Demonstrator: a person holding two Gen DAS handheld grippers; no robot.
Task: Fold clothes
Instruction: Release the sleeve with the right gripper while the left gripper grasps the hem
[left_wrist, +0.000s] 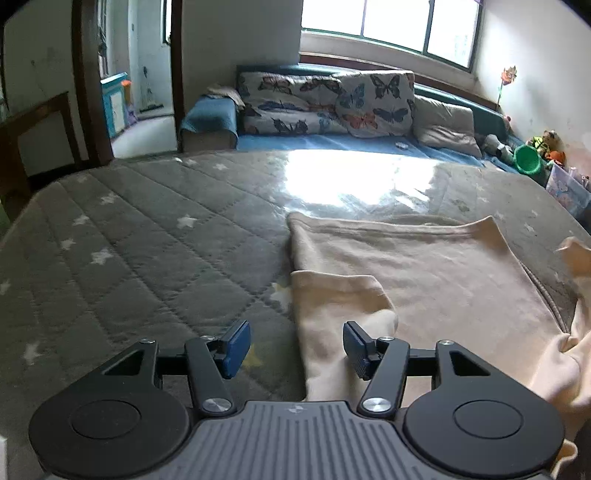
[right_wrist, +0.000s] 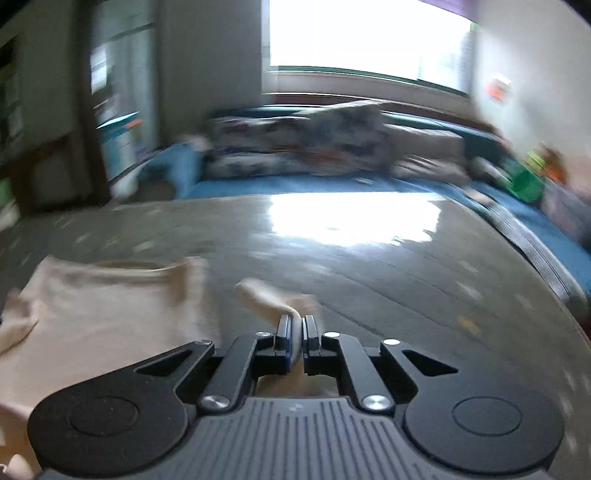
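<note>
holding a pinch of the cream-coloured soft cotton garment (right_wrist: 92, 314) in your right gripper (right_wrist: 295, 332), you have its blue pads shut on a thin fold of cloth that trails out past the fingertips toward the middle of the bed. the view from that wrist is smeared, so you cannot tell exactly which edge or sleeve it is. your left gripper (left_wrist: 295, 347) stands with its jaws apart and nothing between them, poised just above the near left edge of the garment, one pad over cloth and the other over the grey quilted mattress with white stars (left_wrist: 147, 229).

the garment lies spread flat on the mattress toward the right side in the left wrist view, neckline at the far end, a sleeve-like flap already folded in over the body near your left gripper.

expect it to handle as light, limp and non-slippery fabric: it will drape and sag from any single pinch, and the quilted cover should grip it a little as you drag. take hold at seams, hems or corners rather than mid-panel, where you would gather several layers. watch that the pinched fold does not pull the flat body askew.
</note>
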